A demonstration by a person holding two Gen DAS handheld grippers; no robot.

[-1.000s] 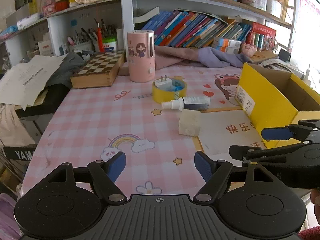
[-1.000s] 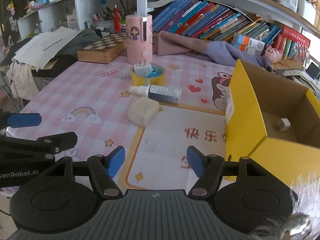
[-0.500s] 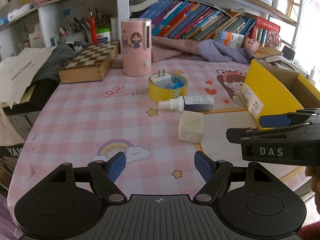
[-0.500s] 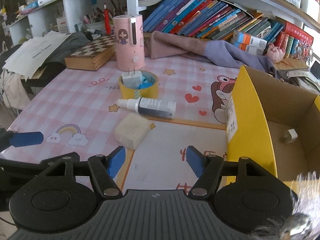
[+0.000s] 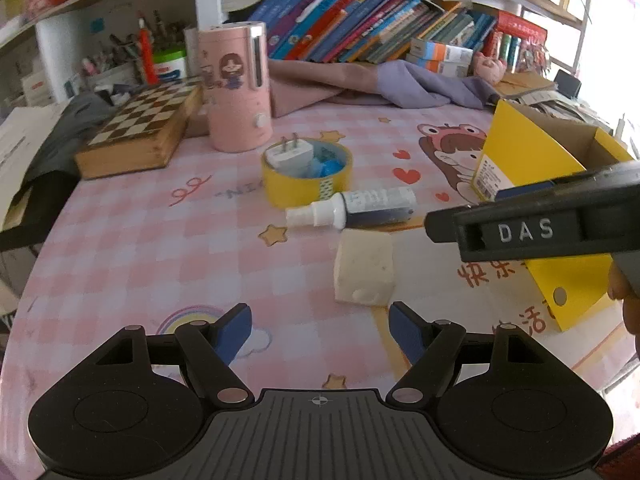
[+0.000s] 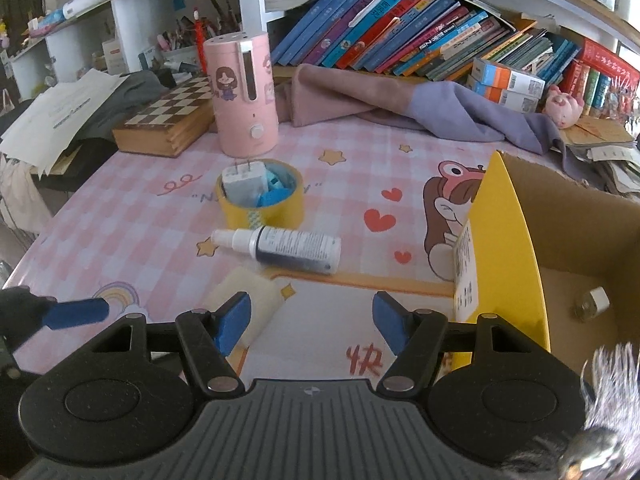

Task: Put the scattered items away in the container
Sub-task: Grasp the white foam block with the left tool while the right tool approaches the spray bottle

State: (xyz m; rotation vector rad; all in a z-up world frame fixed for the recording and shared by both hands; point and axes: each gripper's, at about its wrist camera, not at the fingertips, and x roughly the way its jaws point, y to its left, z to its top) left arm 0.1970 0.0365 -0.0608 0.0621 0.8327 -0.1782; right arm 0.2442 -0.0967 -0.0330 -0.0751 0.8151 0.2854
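Right wrist view: spray bottle (image 6: 280, 246) flat, nozzle leftward, base toward box (image 6: 508, 240).

table (image 5: 132, 240): pink checked cover | tape roll (image 5: 306, 184) centre | spray bottle (image 5: 352, 212), sponge block (image 5: 364, 266) nearer | yellow box (image 5: 528, 168) right | chessboard (image 5: 140, 128), pink canister (image 5: 236, 88) behind

light: bright daylight from right, overexposed | shadows: soft | focus: sharp | edges: fisheye-curved

- Spray bottle (image 6: 280, 245) lies on the surface (image 6: 140, 216), just in front of the tape roll (image 6: 262, 204).
- Plug adapter (image 6: 242, 181) sits inside the roll.
- Sponge block (image 5: 364, 266) lies nearer than the roll.
- Box (image 6: 516, 240) stands right of the roll.
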